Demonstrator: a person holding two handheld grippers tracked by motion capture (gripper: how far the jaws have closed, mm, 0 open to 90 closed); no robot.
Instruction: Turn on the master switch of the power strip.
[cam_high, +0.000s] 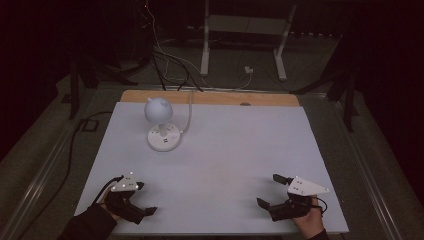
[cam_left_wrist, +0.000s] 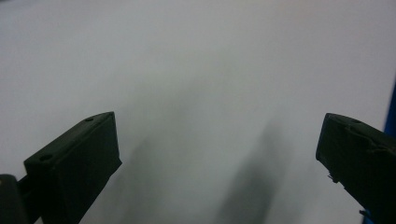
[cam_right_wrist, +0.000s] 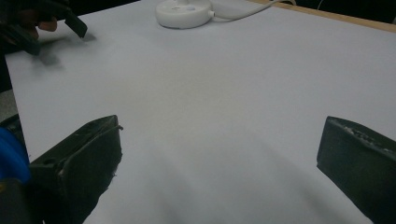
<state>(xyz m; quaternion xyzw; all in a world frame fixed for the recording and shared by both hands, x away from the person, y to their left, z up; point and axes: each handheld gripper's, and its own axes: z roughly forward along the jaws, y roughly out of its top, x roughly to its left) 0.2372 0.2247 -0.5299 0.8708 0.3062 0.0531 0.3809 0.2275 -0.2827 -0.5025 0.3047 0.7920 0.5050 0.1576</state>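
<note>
Lamp, white, with globe head and round base, stands on the tabletop at its far left; a white cord runs from the base toward the far edge. No legible writing appears on it, though small marks on the base may be buttons. Left gripper and right gripper rest near the front edge, well apart, each with jaws spread wide and holding nothing.
</note>
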